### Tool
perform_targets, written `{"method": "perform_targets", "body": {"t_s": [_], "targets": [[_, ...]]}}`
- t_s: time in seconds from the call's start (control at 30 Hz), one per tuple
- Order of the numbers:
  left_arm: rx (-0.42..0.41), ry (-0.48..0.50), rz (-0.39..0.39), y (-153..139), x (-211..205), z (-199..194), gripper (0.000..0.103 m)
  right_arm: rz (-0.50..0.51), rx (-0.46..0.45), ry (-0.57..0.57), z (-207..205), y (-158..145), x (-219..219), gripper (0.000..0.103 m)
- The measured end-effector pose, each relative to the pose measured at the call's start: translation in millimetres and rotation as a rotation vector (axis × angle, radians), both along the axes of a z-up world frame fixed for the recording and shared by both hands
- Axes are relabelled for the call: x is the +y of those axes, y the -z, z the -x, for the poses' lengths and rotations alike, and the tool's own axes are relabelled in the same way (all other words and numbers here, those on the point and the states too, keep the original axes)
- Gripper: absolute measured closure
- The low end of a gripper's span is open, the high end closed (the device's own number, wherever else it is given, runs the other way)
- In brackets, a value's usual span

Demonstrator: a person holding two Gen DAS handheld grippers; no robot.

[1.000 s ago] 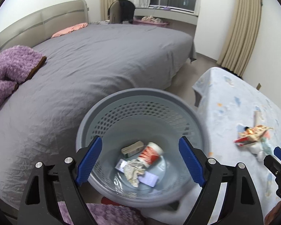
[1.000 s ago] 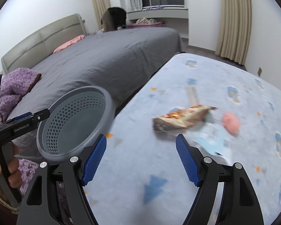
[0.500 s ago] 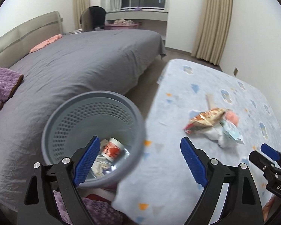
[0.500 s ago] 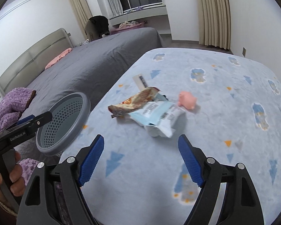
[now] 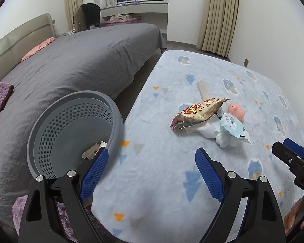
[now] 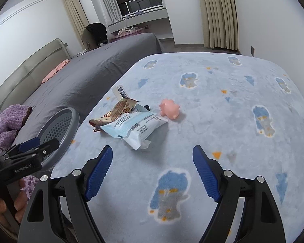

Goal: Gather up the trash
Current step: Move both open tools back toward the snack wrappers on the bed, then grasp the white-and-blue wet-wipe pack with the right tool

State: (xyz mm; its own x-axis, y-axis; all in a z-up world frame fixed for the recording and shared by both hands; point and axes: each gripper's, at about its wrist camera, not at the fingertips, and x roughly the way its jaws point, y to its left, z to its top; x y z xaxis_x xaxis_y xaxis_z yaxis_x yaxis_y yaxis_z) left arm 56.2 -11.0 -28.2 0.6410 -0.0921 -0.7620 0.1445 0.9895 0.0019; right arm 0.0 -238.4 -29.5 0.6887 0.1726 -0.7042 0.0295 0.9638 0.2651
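From the left wrist view, the left gripper (image 5: 150, 162) gapes wide and empty; the grey basket (image 5: 116, 109) beside the blanket (image 5: 253, 93) holds some scraps. Reaching could knock its rim.

From the right wrist view, the right gripper (image 6: 152, 162) is spread, empty, near the blue-white wrapper (image 6: 135, 126) overlapping the snack bag (image 6: 117, 111). A careless pinch might take the pink toy (image 6: 170, 110) too.

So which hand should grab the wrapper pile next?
Probably the right. The right gripper is open and faces the wrappers on the blanket; the left gripper sits nearer the basket.
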Motion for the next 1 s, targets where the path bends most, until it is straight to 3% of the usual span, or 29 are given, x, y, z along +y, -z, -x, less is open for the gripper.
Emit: {"method": "perform_targets", "body": {"t_s": [0.23, 0.37, 0.6, 1.0], "targets": [[0.003, -0.012, -0.010, 0.6, -3.1, -7.3, 0.017, -0.003, 0.046, -0.016, -37.0, -5.6, 10.7, 0.025], [0.004, -0.015, -0.019, 1.9, -3.6, -10.7, 0.017, 0.011, 0.118, -0.001, -66.3, -3.7, 20.8, 0.025], [0.013, -0.011, -0.014, 5.7, -0.8, -15.8, 0.017, -0.052, 0.232, 0.022, -103.8, 11.4, 26.6, 0.025], [0.031, -0.014, 0.002, 11.4, 6.3, -18.7, 0.017, -0.003, 0.340, 0.034, -123.5, 37.8, 37.7, 0.025]]}}
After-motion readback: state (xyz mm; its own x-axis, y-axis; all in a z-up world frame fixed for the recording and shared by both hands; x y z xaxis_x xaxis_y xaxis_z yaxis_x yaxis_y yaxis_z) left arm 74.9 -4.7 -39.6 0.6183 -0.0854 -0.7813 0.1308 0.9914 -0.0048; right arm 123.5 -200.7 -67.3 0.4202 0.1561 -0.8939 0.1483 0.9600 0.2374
